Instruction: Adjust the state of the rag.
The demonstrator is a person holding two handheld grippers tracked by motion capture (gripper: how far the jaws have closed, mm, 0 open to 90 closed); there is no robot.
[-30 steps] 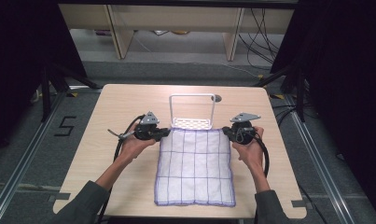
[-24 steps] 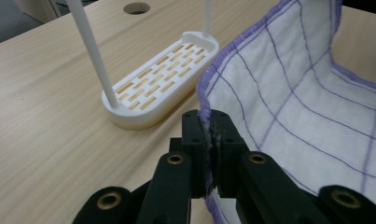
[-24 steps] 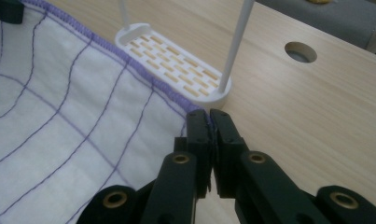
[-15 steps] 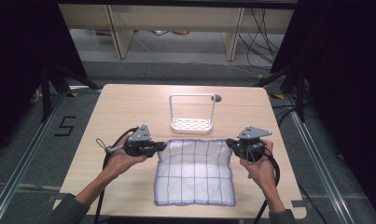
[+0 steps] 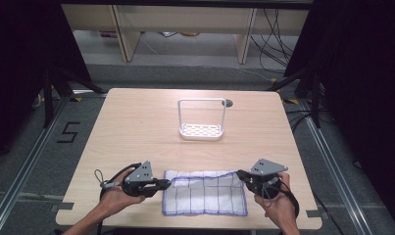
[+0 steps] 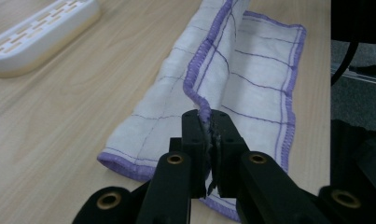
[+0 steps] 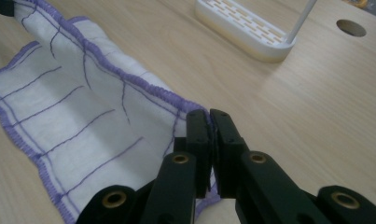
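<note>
White purple-checked woven cloth with purple stitched hem (image 5: 205, 193) lies folded double on the light wooden desk (image 5: 136, 127), left hand-held gripper (image 5: 166, 184) and right hand-held gripper (image 5: 240, 174) each clamped on a top corner.

Ahead of me on the wooden table (image 5: 136, 122) stands a white rack (image 5: 201, 130) with a slotted base and a tall square wire handle rising over it, upright, well toward the far edge. Just behind its right side there is a round hole (image 5: 228, 103) in the tabletop. On the grey floor to my left I can see the number five (image 5: 69, 132) marked out in black tape. Black cables (image 5: 276, 34) hang beyond the table's far right corner, near pale shelving legs (image 5: 125, 36).
</note>
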